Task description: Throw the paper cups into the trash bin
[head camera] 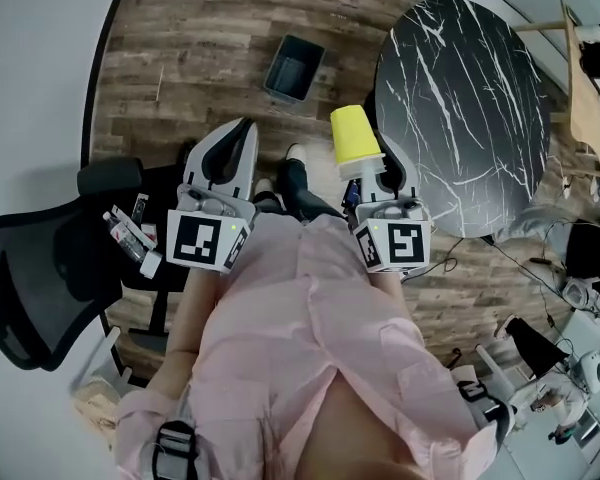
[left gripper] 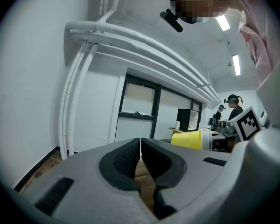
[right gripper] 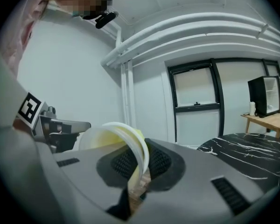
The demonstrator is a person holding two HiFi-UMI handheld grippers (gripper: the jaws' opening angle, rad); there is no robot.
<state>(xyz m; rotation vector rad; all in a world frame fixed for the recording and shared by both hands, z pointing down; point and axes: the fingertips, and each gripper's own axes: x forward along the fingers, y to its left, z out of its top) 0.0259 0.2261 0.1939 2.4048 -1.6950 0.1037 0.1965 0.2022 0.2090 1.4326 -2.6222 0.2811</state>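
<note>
One tapered yellow paper cup (head camera: 352, 133) | right gripper (head camera: 368, 171): ribbed fingers (right gripper: 161, 164) pinch rim | left gripper (head camera: 238, 133): fingers pressed together

The paper cup (head camera: 355, 133) is bright yellow with a white rim. The trash bin (head camera: 293, 68) is dark grey. The desk (head camera: 460, 98) is black marble with thin white veins, the floor (head camera: 200, 38) brown wooden planks. The left gripper (head camera: 240, 130) and the right gripper (head camera: 368, 170) are pale grey, each with black-and-white square markers; the jaws are lined in black.

Pale pink shirt (head camera: 320, 338), dark trousers (head camera: 302, 194)
</note>
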